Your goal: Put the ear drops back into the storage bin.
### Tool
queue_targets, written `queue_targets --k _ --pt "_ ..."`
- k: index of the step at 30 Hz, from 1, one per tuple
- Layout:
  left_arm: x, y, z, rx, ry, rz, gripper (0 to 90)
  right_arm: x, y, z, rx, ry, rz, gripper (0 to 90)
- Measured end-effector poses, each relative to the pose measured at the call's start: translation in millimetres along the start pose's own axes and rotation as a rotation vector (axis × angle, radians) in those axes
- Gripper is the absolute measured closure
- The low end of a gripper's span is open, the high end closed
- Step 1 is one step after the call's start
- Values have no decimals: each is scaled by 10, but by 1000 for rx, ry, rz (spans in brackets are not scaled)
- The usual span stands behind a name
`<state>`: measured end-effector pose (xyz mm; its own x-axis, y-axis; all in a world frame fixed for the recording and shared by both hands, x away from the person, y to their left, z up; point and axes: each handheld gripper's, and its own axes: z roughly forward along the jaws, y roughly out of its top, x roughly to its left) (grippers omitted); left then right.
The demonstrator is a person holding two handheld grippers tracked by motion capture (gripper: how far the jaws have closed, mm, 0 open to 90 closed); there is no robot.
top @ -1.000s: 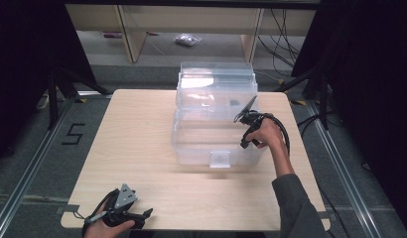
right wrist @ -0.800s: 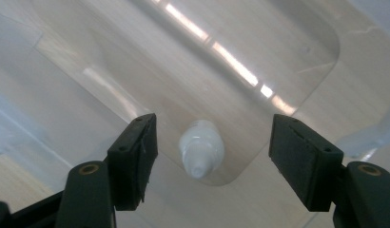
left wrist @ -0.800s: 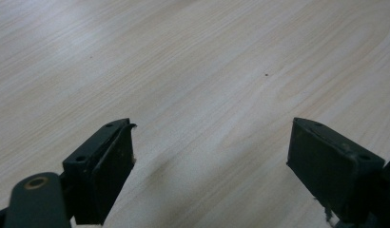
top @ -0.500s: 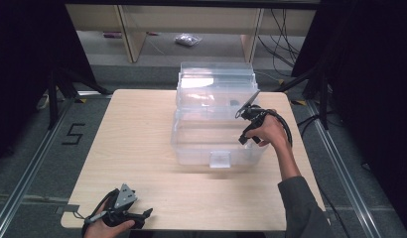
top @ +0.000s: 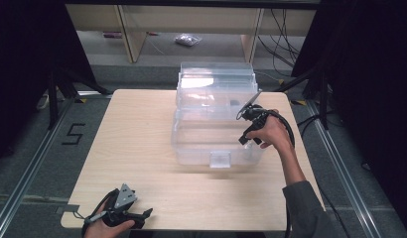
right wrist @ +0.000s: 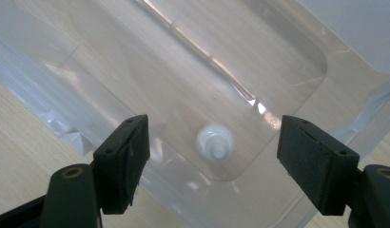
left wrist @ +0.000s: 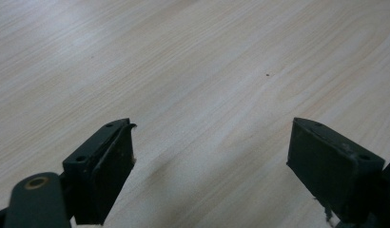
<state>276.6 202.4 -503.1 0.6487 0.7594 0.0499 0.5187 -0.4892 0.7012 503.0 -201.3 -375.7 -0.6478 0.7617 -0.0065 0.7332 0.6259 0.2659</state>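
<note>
A clear plastic storage box (top: 211,126) stands in the middle of the wooden table (top: 137,134), its lid raised at the far side. My right gripper (top: 247,133) hangs over the box's right end with its jaws open. In the right gripper view I look down into the box (right wrist: 136,71) and see a small white round object (right wrist: 215,142) on its bottom, between my open jaws (right wrist: 212,161) and below them. My left gripper (top: 142,214) rests at the table's front left edge, open. In the left gripper view its jaws (left wrist: 209,161) stand wide over bare wood.
A small white latch tab (top: 220,158) sits on the box's front wall. Wooden shelving (top: 191,20) and a small bag (top: 185,39) lie on the floor beyond the table. Metal rails (top: 28,168) run along both sides.
My right gripper has shifted slightly to the right and nearer, staying over the box's right end. The left gripper has not moved.
</note>
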Motion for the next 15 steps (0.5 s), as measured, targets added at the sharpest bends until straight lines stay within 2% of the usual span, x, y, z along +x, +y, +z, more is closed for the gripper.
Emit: queue_targets --k 1,2,10,14,15 --pt "0 0 1 0 0 0 151 6 -8 0 -17 -4 -2 273" --pt "0 4 -7 11 2 2 151 8 -9 -3 -16 -8 -6 269" --pt "0 0 0 0 1 0 150 62 -40 -25 -35 -3 -19 258" --pt "-2 1 1 1 2 2 150 81 -59 -32 -40 -3 -7 256" --pt "-1 1 0 1 2 2 151 92 -61 -36 -35 -2 11 256"
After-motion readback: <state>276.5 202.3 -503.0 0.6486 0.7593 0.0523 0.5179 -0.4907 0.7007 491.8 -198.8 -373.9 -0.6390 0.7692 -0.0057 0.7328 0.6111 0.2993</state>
